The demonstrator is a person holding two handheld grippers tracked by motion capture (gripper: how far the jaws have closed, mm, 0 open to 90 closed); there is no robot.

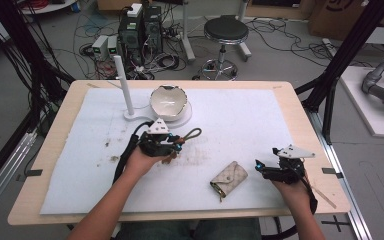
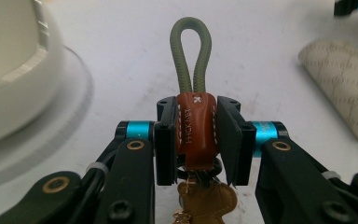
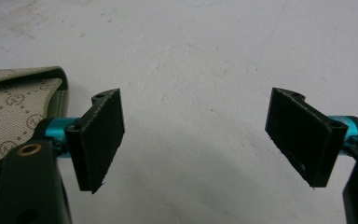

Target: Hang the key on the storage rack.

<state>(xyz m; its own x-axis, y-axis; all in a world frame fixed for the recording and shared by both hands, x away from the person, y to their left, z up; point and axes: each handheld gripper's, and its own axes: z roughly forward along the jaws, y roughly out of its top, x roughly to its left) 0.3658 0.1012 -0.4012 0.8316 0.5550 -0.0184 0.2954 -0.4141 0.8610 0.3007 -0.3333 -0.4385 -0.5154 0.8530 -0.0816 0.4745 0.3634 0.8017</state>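
Currently one key fob [image 2: 195, 128] is pinched between the pads of the left gripper [image 2: 196, 140]: a brown leather tab, with one green cord loop [image 2: 190, 51] rising beyond the jaw tips and brass keys [image 2: 205, 198] hanging beneath the jaws. Jaws are pressed on the tab from both sides. Ahead and to the left of this gripper, one white bowl [image 1: 168, 101] is seen on a white base; nothing can be made out inside it. One beige patterned pouch [image 1: 229, 177] is noted lying flat and shut, just beside the left jaw of the right gripper [image 3: 196, 140]. That gripper's jaws are spread wide, nothing between them, above the white mat [image 1: 240, 120]. One white post [image 1: 124, 82] stands beside the bowl.
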